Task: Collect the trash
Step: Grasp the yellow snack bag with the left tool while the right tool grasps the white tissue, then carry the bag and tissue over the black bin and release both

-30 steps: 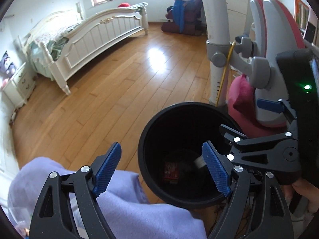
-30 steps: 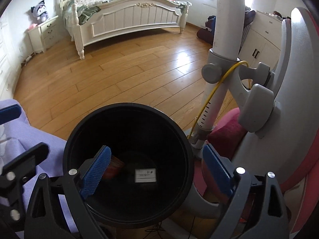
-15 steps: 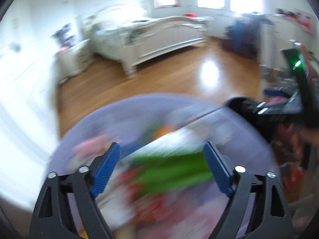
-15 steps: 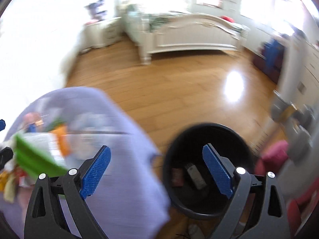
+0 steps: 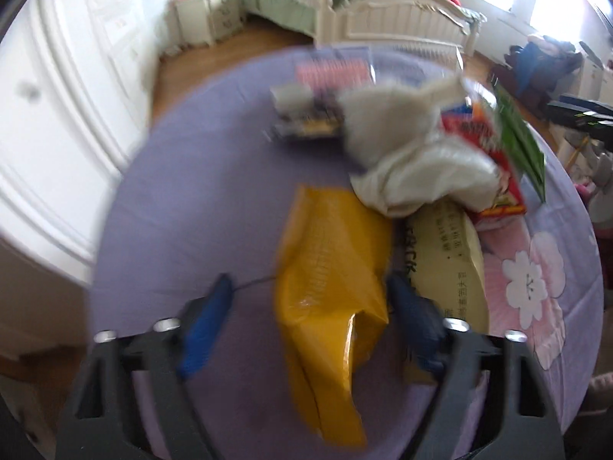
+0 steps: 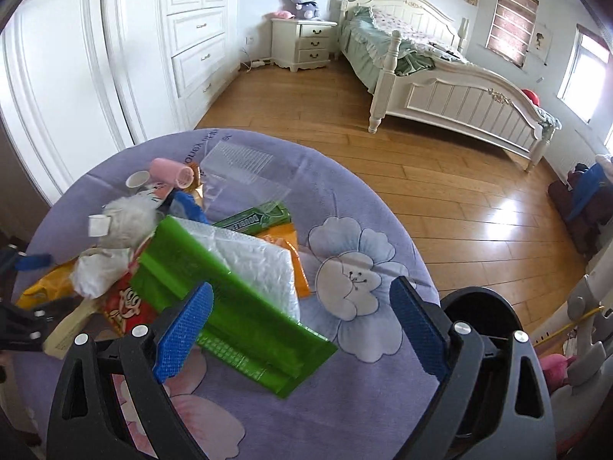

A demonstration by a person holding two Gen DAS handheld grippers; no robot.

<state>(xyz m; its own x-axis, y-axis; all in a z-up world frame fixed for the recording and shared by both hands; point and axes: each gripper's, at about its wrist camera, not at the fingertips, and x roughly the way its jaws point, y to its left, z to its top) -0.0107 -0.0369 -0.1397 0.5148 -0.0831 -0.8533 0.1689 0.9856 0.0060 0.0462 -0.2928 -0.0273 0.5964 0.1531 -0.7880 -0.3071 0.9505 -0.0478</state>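
Since the earlier frames both grippers have swung away from the black bin and now face the round table, where the trash lies in a heap.

Left wrist view (blurred): the left gripper (image 5: 306,318) hangs over the purple tablecloth (image 5: 184,191). Its jaws have just been closing and now stand part open, with the near end of the yellow bag (image 5: 329,260) between them. The right-hand pad sits at the bag's edge; contact cannot be confirmed through the blur, and the left-hand pad stands clear. The bag's long axis runs away from the camera, roughly in line with the fingers. Beyond it lie a cream packet (image 5: 448,264), a white plastic bag (image 5: 421,176) and a red snack packet (image 5: 498,176).

Right wrist view: the right gripper (image 6: 302,329) is wide open and holds nothing. The green plastic sleeve (image 6: 237,306) lies across its left pad and runs diagonally from upper left to lower right, so it sits skewed to the jaw gap. The black bin (image 6: 482,306) stands just behind the right pad, off the table's edge.

Judgement: the left gripper is nearer to a pick, with the yellow bag already within the jaws and aligned; the next move needs only further closing. The right gripper would need a shift left to take the sleeve
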